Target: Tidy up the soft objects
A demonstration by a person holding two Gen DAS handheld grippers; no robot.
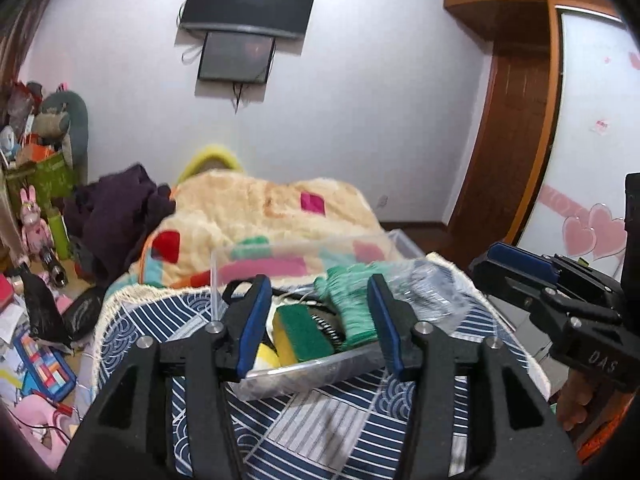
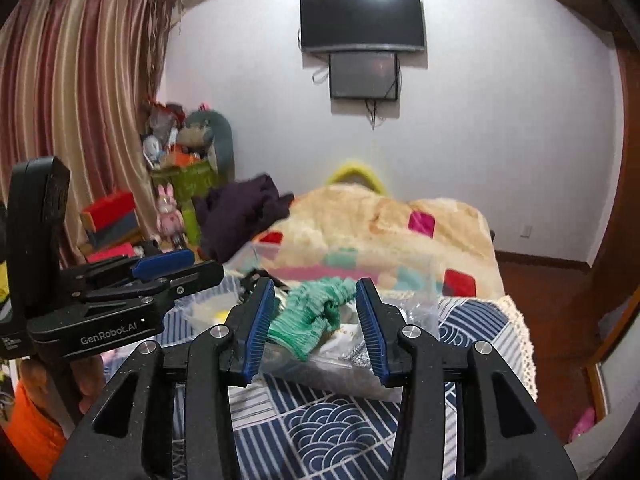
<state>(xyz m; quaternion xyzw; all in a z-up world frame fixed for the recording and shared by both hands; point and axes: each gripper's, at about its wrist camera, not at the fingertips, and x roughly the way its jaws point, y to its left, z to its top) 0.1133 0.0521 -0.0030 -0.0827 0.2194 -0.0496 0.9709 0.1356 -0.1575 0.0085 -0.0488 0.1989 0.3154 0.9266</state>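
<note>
A clear plastic bin [image 1: 304, 372] stands on a blue patterned cloth [image 1: 320, 432] on the bed. In it lie a green and yellow sponge [image 1: 302, 336], a green knit glove [image 1: 352, 308] and a clear plastic bag [image 1: 432, 292]. My left gripper [image 1: 316, 320] is open and empty, just short of the bin's near wall. My right gripper [image 2: 316, 320] is open and empty, with the green glove [image 2: 312, 320] and the bin [image 2: 344, 376] seen between its fingers. The right gripper also shows in the left wrist view [image 1: 520, 276], and the left gripper in the right wrist view [image 2: 168, 268].
A cream fleece blanket [image 1: 264, 216] with coloured patches and a dark purple garment [image 1: 116, 212] lie on the bed behind the bin. Toys and boxes crowd the floor at the left [image 1: 36, 320]. A wardrobe with heart stickers [image 1: 588, 160] stands at the right.
</note>
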